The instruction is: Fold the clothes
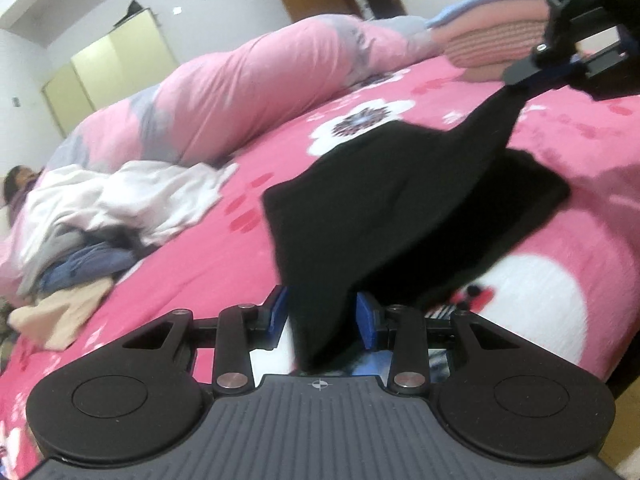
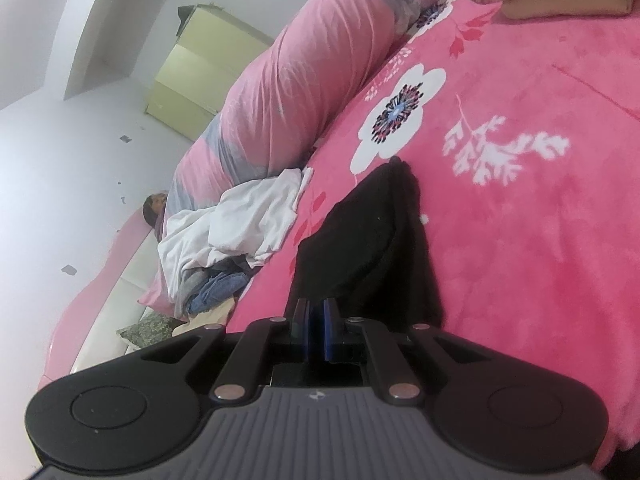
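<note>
A black garment [image 1: 384, 200] is stretched above the pink flowered bedspread [image 1: 200, 264], partly lifted and partly resting on it. In the left wrist view my left gripper [image 1: 322, 318] has a thick bunch of the cloth between its blue pads [image 1: 366, 320] and is shut on it. My right gripper [image 1: 520, 76] comes in at the upper right and pinches a far corner of the garment into a taut peak. In the right wrist view the right gripper [image 2: 316, 328] has its pads almost together on the edge of the black garment [image 2: 360, 248], which runs away across the bedspread [image 2: 520, 220].
A heap of unfolded clothes [image 1: 120, 208], white, blue and beige, lies at the left of the bed. A rolled pink and grey duvet [image 1: 248, 92] runs along the far side. Folded blankets [image 1: 492, 40] are stacked at the upper right. A person [image 1: 18, 184] sits beyond the bed.
</note>
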`<state>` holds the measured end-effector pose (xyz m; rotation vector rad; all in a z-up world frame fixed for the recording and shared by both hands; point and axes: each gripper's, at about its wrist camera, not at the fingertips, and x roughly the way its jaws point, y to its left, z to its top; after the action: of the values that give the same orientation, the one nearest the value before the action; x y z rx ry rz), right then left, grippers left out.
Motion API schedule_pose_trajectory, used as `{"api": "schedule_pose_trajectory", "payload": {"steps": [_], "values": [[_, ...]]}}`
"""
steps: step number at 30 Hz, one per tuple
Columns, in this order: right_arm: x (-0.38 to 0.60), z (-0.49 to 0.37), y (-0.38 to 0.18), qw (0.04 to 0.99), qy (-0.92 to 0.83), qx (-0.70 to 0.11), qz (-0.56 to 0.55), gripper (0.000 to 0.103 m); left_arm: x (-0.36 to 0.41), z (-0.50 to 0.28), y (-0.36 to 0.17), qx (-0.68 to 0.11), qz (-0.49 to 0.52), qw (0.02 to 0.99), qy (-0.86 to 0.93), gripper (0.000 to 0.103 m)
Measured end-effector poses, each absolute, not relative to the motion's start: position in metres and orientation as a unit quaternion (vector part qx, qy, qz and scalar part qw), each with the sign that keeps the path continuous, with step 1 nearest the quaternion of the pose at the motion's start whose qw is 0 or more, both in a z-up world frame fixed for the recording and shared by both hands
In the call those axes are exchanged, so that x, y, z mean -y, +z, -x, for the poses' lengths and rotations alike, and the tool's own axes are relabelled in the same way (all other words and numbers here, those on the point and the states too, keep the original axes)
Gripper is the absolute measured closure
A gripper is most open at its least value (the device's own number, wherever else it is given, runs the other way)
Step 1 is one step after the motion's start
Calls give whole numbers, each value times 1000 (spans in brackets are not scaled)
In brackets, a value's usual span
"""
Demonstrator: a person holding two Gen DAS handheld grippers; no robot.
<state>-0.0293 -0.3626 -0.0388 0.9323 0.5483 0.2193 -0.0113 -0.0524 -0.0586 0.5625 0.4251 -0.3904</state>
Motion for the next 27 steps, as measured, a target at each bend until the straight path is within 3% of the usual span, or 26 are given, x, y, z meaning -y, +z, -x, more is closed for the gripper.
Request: {"api": "schedule_pose_trajectory", "payload": {"steps": [9, 13, 22, 27], "values": [[360, 30, -45, 848, 99, -269, -446, 97, 45, 17, -57, -191, -259, 930, -177, 77], [359, 32, -42, 850, 97, -269, -443, 97, 43, 19, -58, -183, -245, 936, -175, 100], [354, 42, -60, 838, 76, -299, -451, 99, 2, 8, -61, -242, -68, 957, -145, 103], [354, 47, -65, 842, 62, -303, -442, 99, -18, 0, -65, -271, -22, 954, -124, 103]]}}
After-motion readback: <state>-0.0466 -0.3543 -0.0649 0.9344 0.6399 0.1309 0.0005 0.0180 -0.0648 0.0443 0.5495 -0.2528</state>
